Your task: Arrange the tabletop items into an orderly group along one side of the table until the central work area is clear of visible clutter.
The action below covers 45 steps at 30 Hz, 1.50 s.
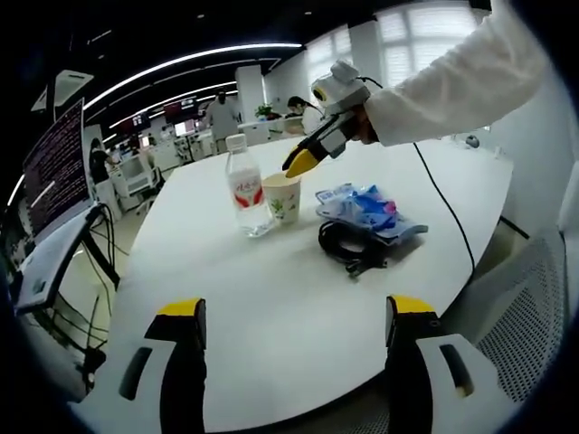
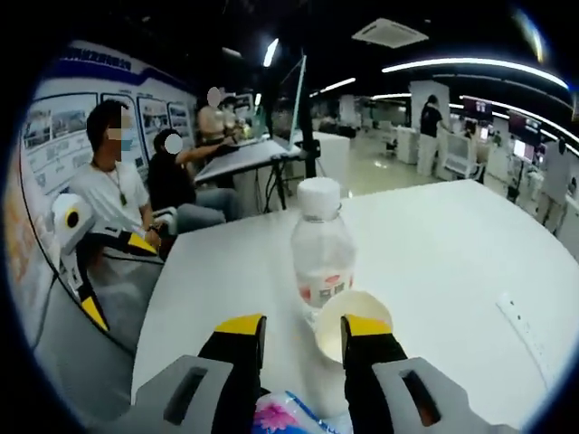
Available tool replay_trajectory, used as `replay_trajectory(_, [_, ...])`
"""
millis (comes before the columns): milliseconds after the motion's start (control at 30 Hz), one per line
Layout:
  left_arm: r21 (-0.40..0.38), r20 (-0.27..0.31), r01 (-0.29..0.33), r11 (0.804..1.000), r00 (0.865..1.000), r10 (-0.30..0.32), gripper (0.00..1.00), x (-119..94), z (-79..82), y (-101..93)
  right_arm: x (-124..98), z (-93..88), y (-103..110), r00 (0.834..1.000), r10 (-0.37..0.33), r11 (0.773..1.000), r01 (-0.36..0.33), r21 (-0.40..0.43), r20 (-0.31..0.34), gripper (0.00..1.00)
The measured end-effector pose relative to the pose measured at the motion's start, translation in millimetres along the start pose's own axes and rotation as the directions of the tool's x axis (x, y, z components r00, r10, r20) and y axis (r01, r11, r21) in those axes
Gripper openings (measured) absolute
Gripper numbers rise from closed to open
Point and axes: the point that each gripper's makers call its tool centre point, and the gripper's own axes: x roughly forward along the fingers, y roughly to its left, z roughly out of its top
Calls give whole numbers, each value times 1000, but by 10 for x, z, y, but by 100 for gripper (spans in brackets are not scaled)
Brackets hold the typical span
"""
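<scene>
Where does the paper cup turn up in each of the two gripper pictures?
Left gripper view: the paper cup stands just above the picture's middle, right of the water bottle, with the right gripper reaching over it.
Right gripper view: the cup sits low in the middle, beside the jaws of the gripper on which that camera rides.
Shared landmark: the water bottle, right beside the cup in both.

A monitor (image 1: 56, 167) stands at the left of the desk (image 1: 271, 307). Two people (image 2: 109, 194) sit beside a whiteboard (image 2: 54, 145). A power strip (image 2: 525, 330) lies flat.
</scene>
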Motion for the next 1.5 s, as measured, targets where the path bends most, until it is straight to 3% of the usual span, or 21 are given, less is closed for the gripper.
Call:
replay_trajectory(67, [0, 2, 0, 1000, 1000, 0, 84, -3, 10, -5, -13, -16, -20, 1000, -4, 999, 4, 32, 3, 39])
replay_trajectory(200, [1, 8, 2, 1000, 1000, -2, 85, -6, 24, -14, -189, 50, 149, 999, -32, 998, 31, 54, 20, 44])
replay_trajectory(367, [-1, 20, 4, 1000, 1000, -4, 85, -4, 29, -13, -377, 54, 165, 993, -107, 984, 98, 149, 54, 52])
replay_trajectory(600, [-3, 34, 15, 1000, 999, -15, 85, -8, 46, -33, -672, -105, 235, 981, -181, 964, 164, 212, 65, 55])
replay_trajectory(767, [-11, 45, 28, 1000, 999, -27, 85, -17, 70, -55, -847, -169, 402, 976, -212, 955, 195, 225, 56, 59])
replay_trajectory(1000, [-79, 79, 55, 995, 996, -49, 87, -51, 144, -51, -1131, -325, 571, 948, -314, 920, 291, 262, 49, 62])
replay_trajectory(1167, [-130, 105, 77, 989, 992, -64, 89, -72, 193, -47, -1349, -500, 698, 917, -395, 870, 356, 342, 51, 62])
replay_trajectory(1233, [-125, 103, 93, 988, 991, -80, 89, -68, 177, -65, -1495, -587, 775, 891, -452, 829, 398, 393, 52, 62])
replay_trajectory(1267, [-123, 102, 101, 987, 991, -89, 89, -68, 177, -84, -1515, -597, 788, 887, -459, 823, 402, 401, 54, 62])
replay_trajectory(1333, [-120, 98, 121, 985, 989, -109, 89, -61, 176, -135, -1670, -675, 893, 855, -514, 778, 432, 457, 66, 62])
replay_trajectory(1500, [-151, 92, 140, 978, 988, -127, 91, -51, 158, -145, -1959, -897, 1042, 794, -606, 681, 492, 542, 41, 62])
